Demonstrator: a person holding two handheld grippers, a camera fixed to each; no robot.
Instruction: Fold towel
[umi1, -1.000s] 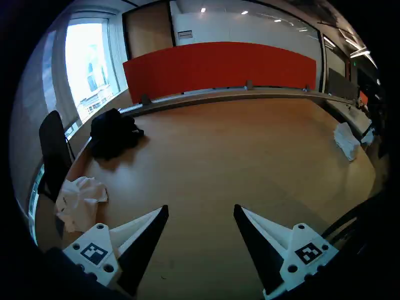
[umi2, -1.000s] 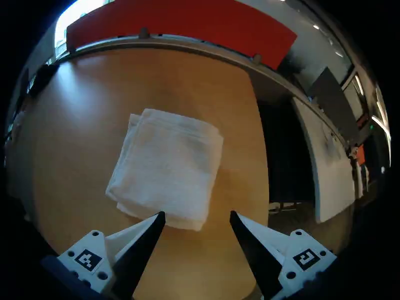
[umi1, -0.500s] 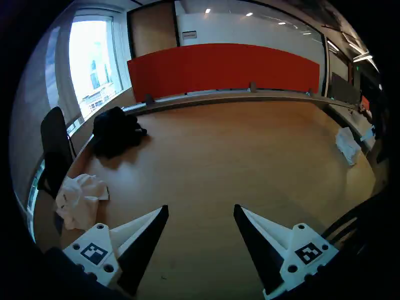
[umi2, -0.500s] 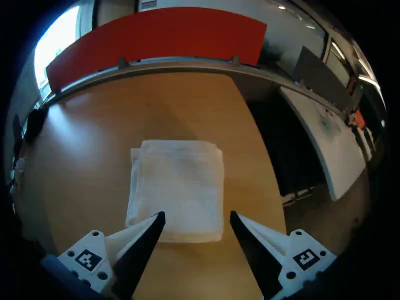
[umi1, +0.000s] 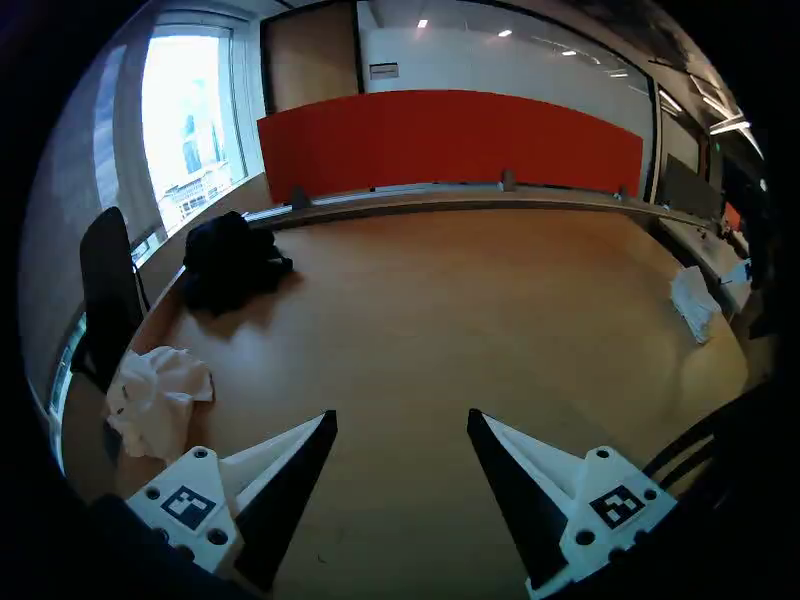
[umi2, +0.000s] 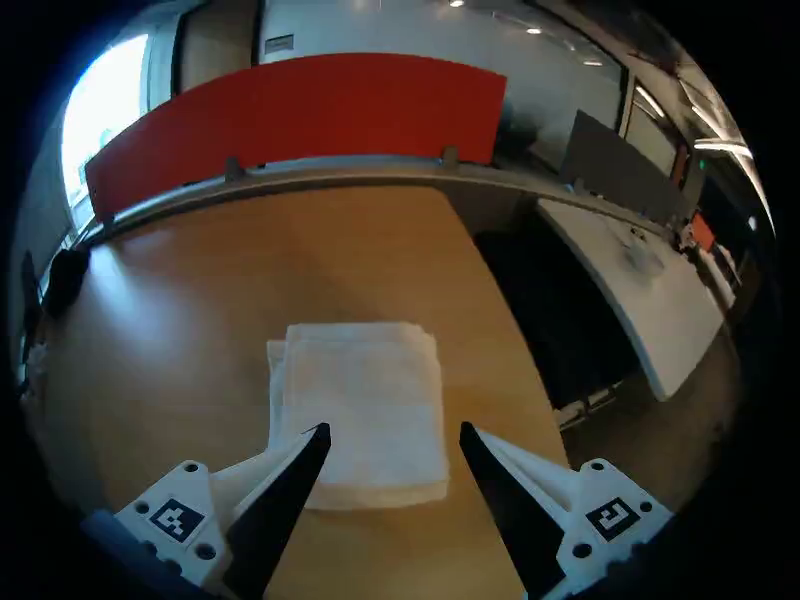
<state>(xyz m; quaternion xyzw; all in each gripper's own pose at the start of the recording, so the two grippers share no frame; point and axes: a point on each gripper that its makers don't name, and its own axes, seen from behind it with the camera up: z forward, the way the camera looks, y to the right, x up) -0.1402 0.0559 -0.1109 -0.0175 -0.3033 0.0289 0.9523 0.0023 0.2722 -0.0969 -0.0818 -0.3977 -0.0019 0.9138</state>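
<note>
A folded white towel (umi2: 362, 405) lies flat on the wooden table (umi2: 230, 290), right in front of my right gripper (umi2: 392, 440). That gripper is open, its fingertips hovering over the towel's near edge with nothing between them. In the left gripper view the same folded towel (umi1: 693, 303) shows small at the far right of the table. My left gripper (umi1: 400, 425) is open above bare wood (umi1: 450, 290). A crumpled white cloth (umi1: 155, 395) lies at the table's left edge, left of the left gripper.
A black bag or garment (umi1: 228, 262) sits at the back left of the table, with a black chair (umi1: 105, 290) beside it. A red divider panel (umi1: 450, 135) runs along the far edge. The table's right edge (umi2: 510, 320) drops to dark floor, with a white desk (umi2: 630, 290) beyond.
The right gripper has swung and drawn back, so the towel now sits squarer and lower between its fingers. The left gripper view shifted only slightly.
</note>
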